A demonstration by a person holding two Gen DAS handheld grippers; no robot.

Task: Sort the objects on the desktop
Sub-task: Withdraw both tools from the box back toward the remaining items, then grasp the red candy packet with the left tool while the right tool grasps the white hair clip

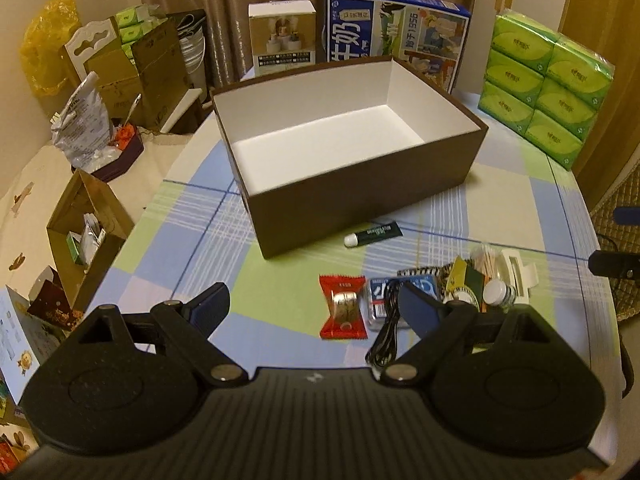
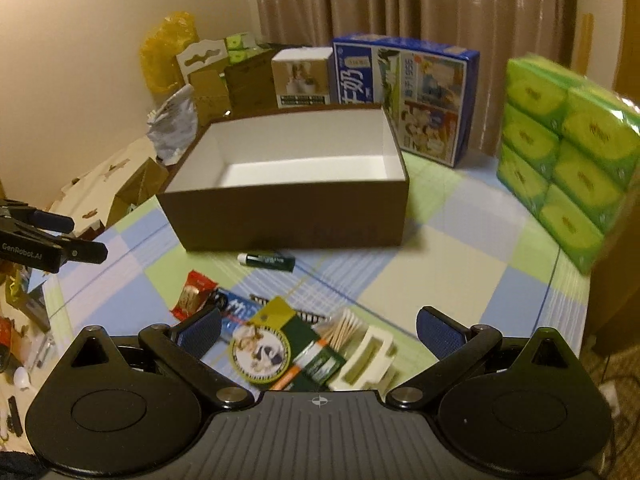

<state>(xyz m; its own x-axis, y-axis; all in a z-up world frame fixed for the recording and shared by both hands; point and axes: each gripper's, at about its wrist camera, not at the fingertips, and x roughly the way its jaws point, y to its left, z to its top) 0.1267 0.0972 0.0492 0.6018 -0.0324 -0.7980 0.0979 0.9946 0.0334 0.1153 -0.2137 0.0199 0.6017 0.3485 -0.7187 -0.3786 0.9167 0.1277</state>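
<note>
An empty brown box [image 1: 360, 196] with a white inside stands mid-table, also in the right wrist view [image 2: 288, 216]. In front of it lie a dark green tube [image 1: 374, 234] [image 2: 267, 261], a red candy wrapper [image 1: 343, 307] [image 2: 192, 296], a blue pack [image 1: 380, 296] and a black cable [image 1: 386, 332]. A round picture card [image 2: 260, 350], toothpicks [image 2: 344, 328] and a white clip [image 2: 368, 360] sit between the open fingers of my right gripper [image 2: 320, 334]. My left gripper [image 1: 316, 308] hangs open over the cloth beside the wrapper, holding nothing.
Behind the brown box stand a blue milk carton [image 1: 396, 36] and a small white box [image 1: 282, 36]. Stacked green tissue packs [image 1: 548, 92] fill the right side. Cardboard boxes and an open paper bag [image 1: 88, 236] crowd the space past the table's left edge.
</note>
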